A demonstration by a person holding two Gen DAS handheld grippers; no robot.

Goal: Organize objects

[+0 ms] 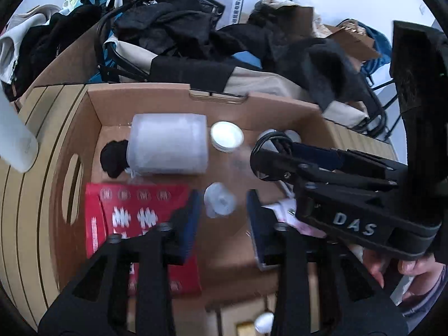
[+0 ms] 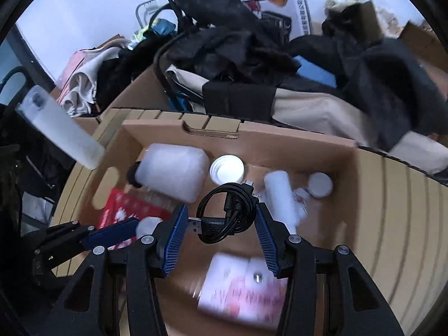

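Note:
Both grippers hover over an open cardboard box (image 1: 145, 98). My left gripper (image 1: 222, 224) is open, and a small clear plastic bottle (image 1: 219, 203) shows between its blue pads with a gap on each side. My right gripper (image 2: 222, 232) is shut on a coiled black USB cable (image 2: 226, 212), the plug against its left pad. In the left wrist view the right gripper (image 1: 268, 156) reaches in from the right with that cable (image 1: 273, 140). In the box lie a white wrapped roll (image 1: 168, 144), a white-lidded jar (image 1: 226, 135), a red carton (image 1: 140, 210) and a white tube (image 2: 280, 193).
A frosted tall bottle (image 2: 61, 128) stands outside the box at the left. Dark clothes and bags (image 2: 238, 50) are piled behind it. A pink-and-white packet (image 2: 243, 288) lies at the box's near end. A slatted wooden surface (image 1: 36, 196) surrounds the box. A hand (image 1: 414, 266) holds the right gripper.

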